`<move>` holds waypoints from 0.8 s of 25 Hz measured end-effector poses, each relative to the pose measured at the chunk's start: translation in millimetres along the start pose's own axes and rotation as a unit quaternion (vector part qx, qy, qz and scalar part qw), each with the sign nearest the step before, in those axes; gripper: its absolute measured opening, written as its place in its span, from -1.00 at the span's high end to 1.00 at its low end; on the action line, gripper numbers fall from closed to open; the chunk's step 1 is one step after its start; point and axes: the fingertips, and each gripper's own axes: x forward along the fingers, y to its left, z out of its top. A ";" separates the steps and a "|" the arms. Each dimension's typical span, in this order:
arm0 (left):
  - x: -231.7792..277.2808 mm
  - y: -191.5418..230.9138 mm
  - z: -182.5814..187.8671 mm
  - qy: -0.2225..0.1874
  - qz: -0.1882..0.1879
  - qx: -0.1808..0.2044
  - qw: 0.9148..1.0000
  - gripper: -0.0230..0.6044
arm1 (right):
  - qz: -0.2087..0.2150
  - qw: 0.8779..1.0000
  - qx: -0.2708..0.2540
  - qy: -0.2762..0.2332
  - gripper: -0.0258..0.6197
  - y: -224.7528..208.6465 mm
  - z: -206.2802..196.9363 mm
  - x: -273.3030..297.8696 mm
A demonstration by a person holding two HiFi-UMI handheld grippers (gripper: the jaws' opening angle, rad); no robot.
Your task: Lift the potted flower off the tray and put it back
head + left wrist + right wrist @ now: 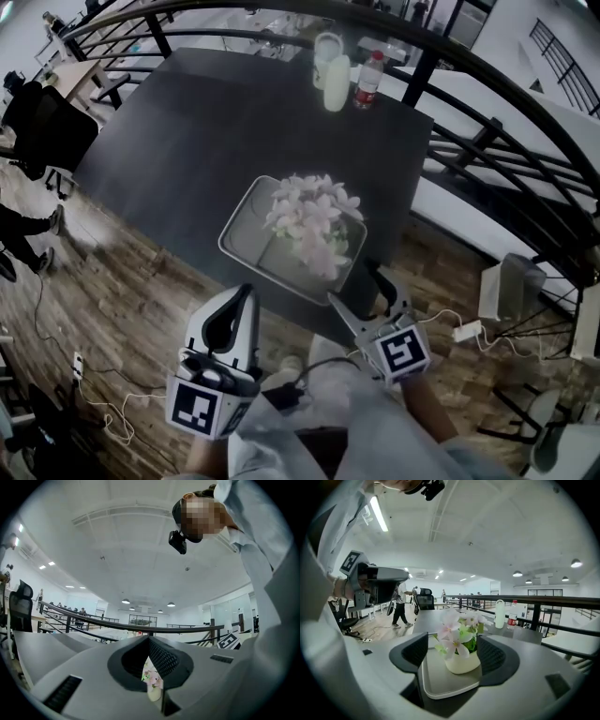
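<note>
Left tongs seemingly closed, level, right tongs open wide, tilted down

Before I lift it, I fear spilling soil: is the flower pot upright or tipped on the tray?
Upright. In the right gripper view the flower pot stands flat on the tray, not leaning.
</note>
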 end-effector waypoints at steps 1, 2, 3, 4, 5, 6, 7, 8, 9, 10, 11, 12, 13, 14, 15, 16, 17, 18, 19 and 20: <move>1.3 1.0 -2.0 0.005 0.003 -0.001 1.000 0.93 | 0.004 1.000 0.003 0.003 -0.05 -1.3 -3.3 4.1; 2.5 2.1 -4.4 0.010 0.006 -0.003 1.000 0.93 | 0.008 1.000 0.005 0.006 -0.07 -2.7 -6.4 8.2; 3.9 3.5 -6.2 0.012 0.010 -0.004 1.000 0.93 | 0.012 1.000 0.005 0.010 -0.09 -4.2 -9.5 12.2; 5.4 5.0 -7.0 0.010 0.013 -0.003 1.000 0.93 | 0.017 1.000 0.004 0.013 -0.11 -5.5 -12.5 16.3; 7.2 6.2 -7.2 0.006 0.016 -0.002 1.000 0.93 | 0.021 1.000 0.001 0.016 -0.13 -6.7 -15.2 20.3; 8.7 7.1 -7.8 0.003 0.019 -0.002 1.000 0.93 | 0.026 1.000 -0.002 0.017 -0.13 -7.6 -17.1 24.1; 10.0 8.0 -9.5 0.005 0.022 -0.002 1.000 0.93 | 0.031 0.999 -0.005 0.017 -0.15 -8.3 -18.3 27.6; 11.3 9.0 -11.7 0.010 0.025 -0.004 1.000 0.93 | 0.035 0.999 -0.007 0.018 -0.17 -9.0 -19.1 30.8; 12.9 10.5 -13.2 0.015 0.029 -0.005 0.999 0.93 | 0.039 0.999 -0.011 0.020 -0.18 -9.8 -20.0 34.2; 14.7 12.0 -14.1 0.018 0.033 -0.006 0.999 0.93 | 0.043 0.999 -0.014 0.023 -0.20 -10.7 -21.4 37.8; 16.6 13.4 -14.5 0.019 0.037 -0.008 0.999 0.93 | 0.046 0.998 -0.017 0.026 -0.21 -11.5 -23.0 41.6; 18.6 14.6 -14.0 0.017 0.040 -0.009 0.999 0.93 | 0.050 0.998 -0.018 0.028 -0.22 -11.8 -24.5 45.3; 20.6 15.7 -13.4 0.015 0.042 -0.009 0.999 0.93 | 0.054 0.998 -0.018 0.028 -0.24 -11.6 -25.6 48.8; 22.0 16.6 -13.3 0.013 0.044 -0.009 0.999 0.93 | 0.060 0.998 -0.018 0.027 -0.25 -10.7 -25.9 51.8; 22.9 17.3 -13.4 0.010 0.045 -0.008 0.999 0.93 | 0.066 0.997 -0.017 0.023 -0.26 -9.4 -25.2 53.9; 23.6 17.8 -14.0 0.008 0.047 -0.008 0.999 0.93 | 0.073 0.997 -0.017 0.019 -0.26 -8.0 -23.6 55.2; 24.1 18.1 -15.8 0.010 0.048 -0.009 0.999 0.93 | 0.079 0.997 -0.015 0.014 -0.26 -6.9 -21.6 55.6; 24.6 18.3 -18.7 0.016 0.050 -0.012 0.999 0.93 | 0.085 0.996 -0.013 0.009 -0.26 -6.2 -19.7 55.2; 25.8 18.9 -20.7 0.020 0.052 -0.014 0.998 0.93 | 0.090 0.996 -0.013 0.006 -0.26 -6.0 -18.2 54.3; 27.6 19.8 -20.8 0.020 0.054 -0.016 0.998 0.93 | 0.093 0.996 -0.014 0.003 -0.26 -6.3 -17.2 53.2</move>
